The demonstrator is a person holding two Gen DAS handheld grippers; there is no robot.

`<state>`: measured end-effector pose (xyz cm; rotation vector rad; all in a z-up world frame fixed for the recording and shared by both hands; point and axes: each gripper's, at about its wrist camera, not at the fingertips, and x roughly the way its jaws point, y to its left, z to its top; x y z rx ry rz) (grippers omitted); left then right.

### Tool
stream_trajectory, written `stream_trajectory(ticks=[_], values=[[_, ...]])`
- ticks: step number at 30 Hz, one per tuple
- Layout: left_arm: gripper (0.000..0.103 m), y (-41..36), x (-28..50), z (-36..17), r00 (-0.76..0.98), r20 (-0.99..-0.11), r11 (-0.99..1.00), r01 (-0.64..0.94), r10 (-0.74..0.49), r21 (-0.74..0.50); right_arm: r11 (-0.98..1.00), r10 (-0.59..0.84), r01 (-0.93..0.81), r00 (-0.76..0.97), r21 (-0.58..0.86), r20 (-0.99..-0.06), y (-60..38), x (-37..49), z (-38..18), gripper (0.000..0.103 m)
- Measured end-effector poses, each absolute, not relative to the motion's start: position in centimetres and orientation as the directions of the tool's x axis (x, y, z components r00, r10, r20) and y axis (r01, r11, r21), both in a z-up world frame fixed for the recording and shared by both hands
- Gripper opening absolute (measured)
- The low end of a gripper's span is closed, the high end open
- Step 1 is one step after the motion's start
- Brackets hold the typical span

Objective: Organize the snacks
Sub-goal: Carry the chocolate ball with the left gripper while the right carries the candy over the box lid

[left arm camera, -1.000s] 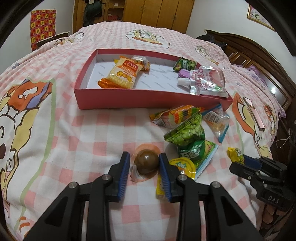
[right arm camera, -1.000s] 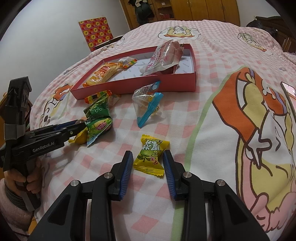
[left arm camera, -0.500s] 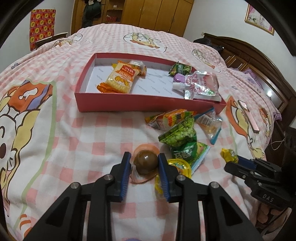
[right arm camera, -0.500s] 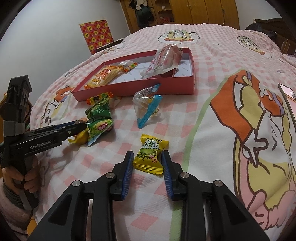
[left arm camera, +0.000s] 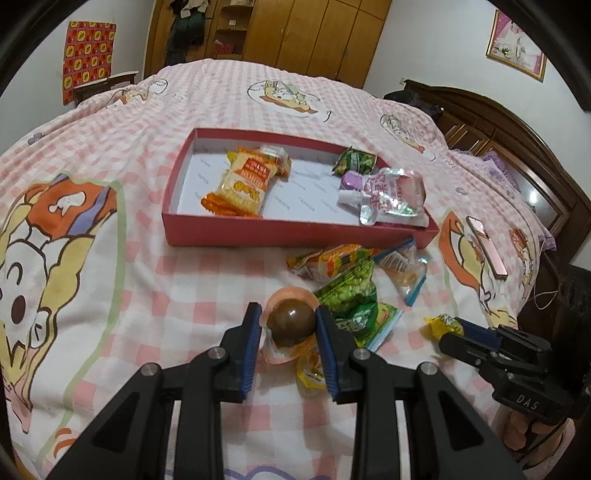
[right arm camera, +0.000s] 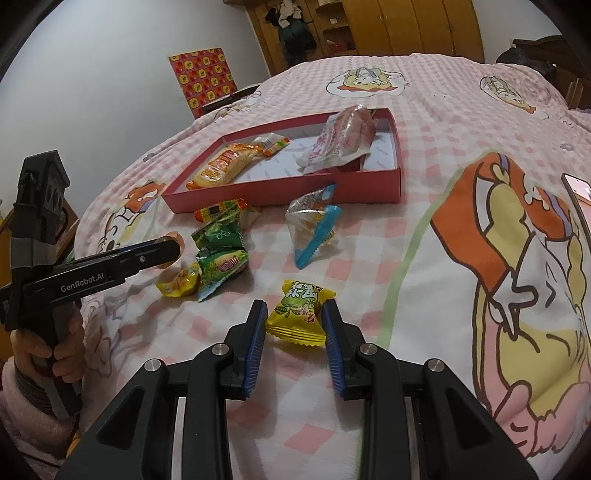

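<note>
A pink-and-white checked bedspread (left arm camera: 155, 280) printed with cartoon figures covers the bed, with wooden wardrobes (left arm camera: 303, 33) against the far wall. On the spread lies a shallow red cardboard box (left arm camera: 280, 230), its white floor holding an orange-and-yellow cracker packet (left arm camera: 245, 182) at the left, a small green packet (left arm camera: 354, 160) at the far right and a silvery spouted drink pouch (left arm camera: 388, 194) at the near right. Just in front of the box's near wall sits a loose heap of snacks: an orange-and-green wrapper (left arm camera: 332, 258), a green pea packet (left arm camera: 351, 288) and a clear bag with a blue edge (right arm camera: 314, 229). A pink phone (left arm camera: 487, 243) rests well to the right on the spread.

Nearest the camera, the left gripper (left arm camera: 290, 326) is pinching a brown sealed egg snack (left arm camera: 291, 322) in its clear, orange-rimmed wrapper, blue pads pressed to either side, at the near left edge of the heap. A yellow jelly cup (right arm camera: 179, 282) lies beside it. The right gripper (right arm camera: 295, 317) is clamped on a yellow candy packet (right arm camera: 299, 312) with green print, which lies apart from the heap on the near right of the spread. A person's hand (right arm camera: 48, 354), in a fuzzy pink sleeve (right arm camera: 33, 417), grips the left tool's handle.
</note>
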<state>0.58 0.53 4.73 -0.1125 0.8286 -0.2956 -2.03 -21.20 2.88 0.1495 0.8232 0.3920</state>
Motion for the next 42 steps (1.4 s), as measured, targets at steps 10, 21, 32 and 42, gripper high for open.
stream_trajectory(ticks=[10, 21, 32, 42], values=[[0.03, 0.2, 1.0, 6.7, 0.665, -0.679, 0.95, 0.229, -0.311, -0.211, 0.915, 0.402, -0.306, 0.628, 0.264, -0.666, -20.8, -1.8, 4.5, 0.031], [0.03, -0.2, 2.6, 8.0, 0.683, -0.665, 0.953, 0.23, -0.302, -0.197, 0.913, 0.404, -0.318, 0.64, 0.254, -0.654, -20.8, -0.9, 5.8, 0.031], [0.03, -0.9, 5.2, 8.7, 0.69, -0.661, 0.955, 0.239, -0.295, -0.177, 0.914, 0.4, -0.336, 0.659, 0.227, -0.637, -20.3, 0.4, 7.6, 0.031], [0.03, -1.8, 7.6, 8.0, 0.689, -0.669, 0.959, 0.243, -0.278, -0.148, 0.911, 0.404, -0.354, 0.669, 0.21, -0.623, -19.7, 1.9, 8.7, 0.031]])
